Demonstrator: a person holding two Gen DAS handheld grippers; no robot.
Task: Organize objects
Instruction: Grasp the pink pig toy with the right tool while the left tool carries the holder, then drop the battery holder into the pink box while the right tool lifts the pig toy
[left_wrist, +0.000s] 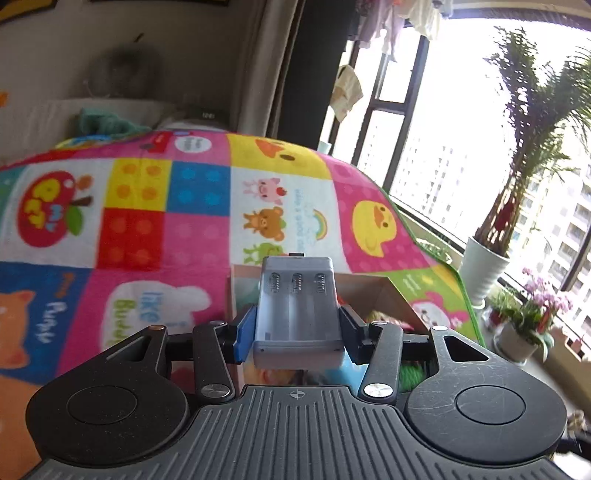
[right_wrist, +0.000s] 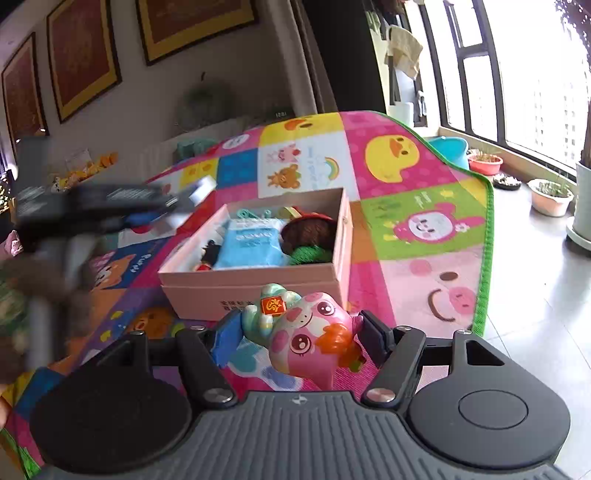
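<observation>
My left gripper (left_wrist: 297, 328) is shut on a grey battery holder (left_wrist: 297, 306) with three empty slots and springs, held above the near edge of the pink cardboard box (left_wrist: 384, 295). My right gripper (right_wrist: 295, 338) is shut on a pink and teal toy figure (right_wrist: 306, 336) with big eyes, just in front of the box (right_wrist: 258, 291). The box holds a blue packet (right_wrist: 253, 240), a brown round thing (right_wrist: 308, 230), something green (right_wrist: 310, 254) and small toys. The left gripper shows blurred in the right wrist view (right_wrist: 110, 210), left of the box.
A colourful cartoon play mat (right_wrist: 424, 221) covers the floor, its green edge (right_wrist: 487, 258) at the right. Beyond it are tile floor, plant pots (right_wrist: 550, 197), a white pot with a palm (left_wrist: 484, 266) and windows. Framed pictures (right_wrist: 85, 55) hang on the back wall.
</observation>
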